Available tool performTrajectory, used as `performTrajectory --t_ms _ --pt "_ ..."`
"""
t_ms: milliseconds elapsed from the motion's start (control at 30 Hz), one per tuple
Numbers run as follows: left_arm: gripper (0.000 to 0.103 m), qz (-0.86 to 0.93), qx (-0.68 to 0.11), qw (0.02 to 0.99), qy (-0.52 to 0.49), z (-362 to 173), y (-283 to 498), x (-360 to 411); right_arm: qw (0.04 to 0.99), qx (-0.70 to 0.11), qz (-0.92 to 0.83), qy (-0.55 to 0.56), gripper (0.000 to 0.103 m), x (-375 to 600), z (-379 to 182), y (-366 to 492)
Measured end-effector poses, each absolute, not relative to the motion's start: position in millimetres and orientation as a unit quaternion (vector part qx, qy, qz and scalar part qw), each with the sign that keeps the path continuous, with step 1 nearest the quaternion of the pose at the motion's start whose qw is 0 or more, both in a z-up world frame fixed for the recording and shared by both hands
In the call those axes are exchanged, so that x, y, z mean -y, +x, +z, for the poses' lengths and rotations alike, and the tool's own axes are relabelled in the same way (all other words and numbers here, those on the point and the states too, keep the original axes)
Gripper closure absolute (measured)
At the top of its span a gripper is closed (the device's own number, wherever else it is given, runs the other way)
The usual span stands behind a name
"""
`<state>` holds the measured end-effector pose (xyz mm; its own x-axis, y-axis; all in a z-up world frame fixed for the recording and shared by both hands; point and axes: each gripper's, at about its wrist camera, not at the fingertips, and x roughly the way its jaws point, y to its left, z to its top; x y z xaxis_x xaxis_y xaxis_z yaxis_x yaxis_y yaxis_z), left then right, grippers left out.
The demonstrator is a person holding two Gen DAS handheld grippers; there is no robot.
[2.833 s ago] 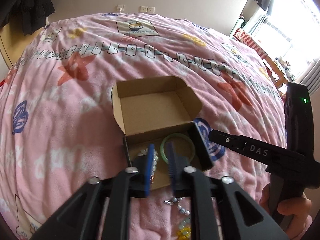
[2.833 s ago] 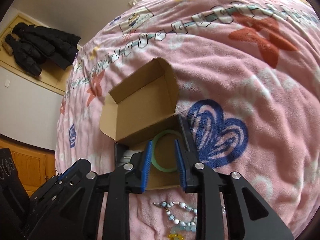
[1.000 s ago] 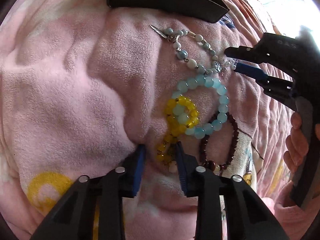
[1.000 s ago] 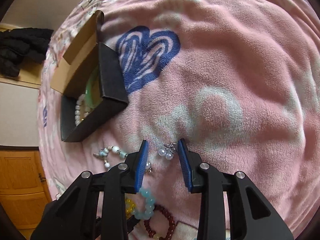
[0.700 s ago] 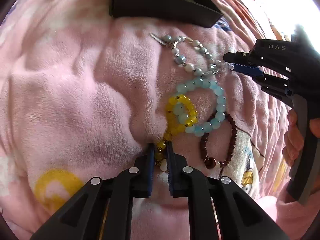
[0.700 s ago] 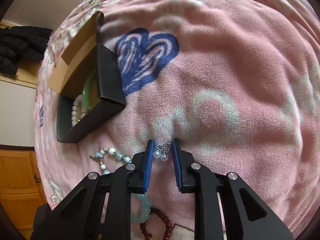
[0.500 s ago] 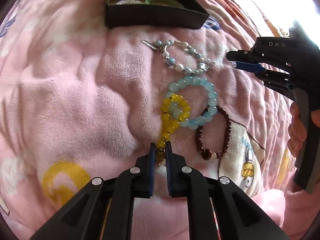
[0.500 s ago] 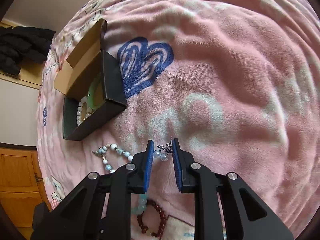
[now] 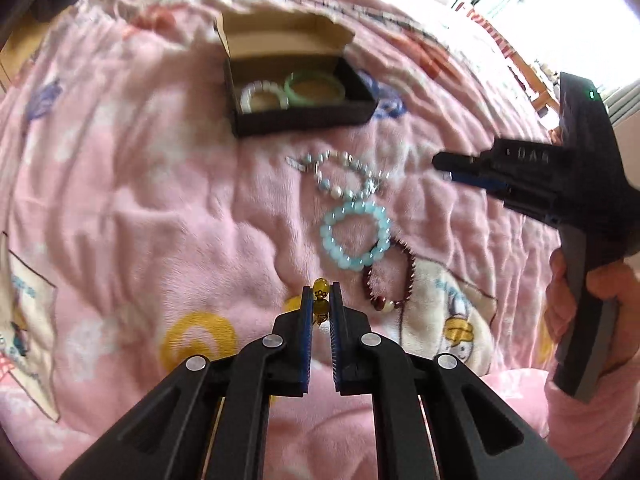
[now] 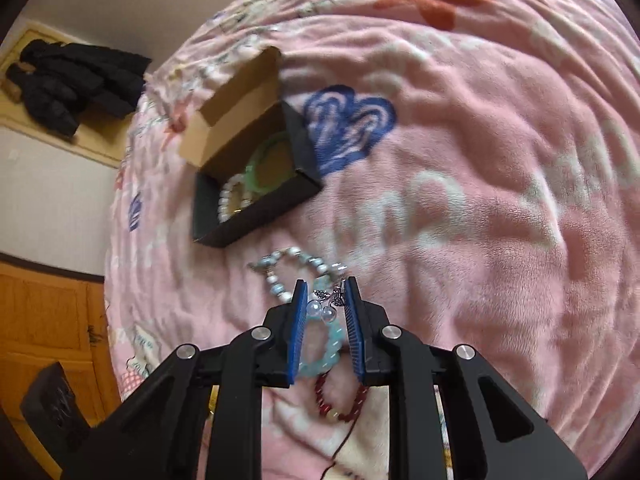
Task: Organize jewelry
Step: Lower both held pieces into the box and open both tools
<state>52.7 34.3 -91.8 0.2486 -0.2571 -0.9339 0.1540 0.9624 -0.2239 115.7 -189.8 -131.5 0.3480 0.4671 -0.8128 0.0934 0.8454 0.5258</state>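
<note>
Fuzzy pink fleece blanket (image 9: 132, 208) — matt cardboard box (image 9: 280, 40), glossy glass-like bracelet beads (image 9: 354, 236).

Bright daylight floods in at upper right of the left wrist view, blown out. Motion blur smears the blanket (image 9: 120, 200) and box (image 9: 296, 92). Fisheye bending curves the edges.

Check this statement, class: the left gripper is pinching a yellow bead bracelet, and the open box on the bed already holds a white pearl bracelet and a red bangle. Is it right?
One detail is wrong: the bangle in the box is green, not red. The left wrist view shows it beside the white pearl bracelet. The left gripper does pinch the yellow bead bracelet.
</note>
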Motion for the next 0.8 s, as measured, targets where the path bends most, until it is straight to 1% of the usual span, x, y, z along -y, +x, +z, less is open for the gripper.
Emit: performTrajectory --t_ms 233,467,667,800 --pt "0.094 -0.124 -0.543 0.830 -0.030 -38 50 -34 0.810 -0.527 0.139 0.217 0.084 188 -78 92" --pt "0.094 -0.120 -0.505 0.854 -0.018 0 65 -35 0.840 -0.492 0.157 0.169 0.084 179 -21 80" --pt "0.094 -0.114 -0.479 0.870 -0.009 19 99 -32 0.847 -0.481 0.170 0.151 0.083 161 2 103" --pt "0.094 -0.096 -0.470 0.877 -0.009 21 137 -34 0.833 -0.491 0.181 0.176 0.083 150 -1 139"
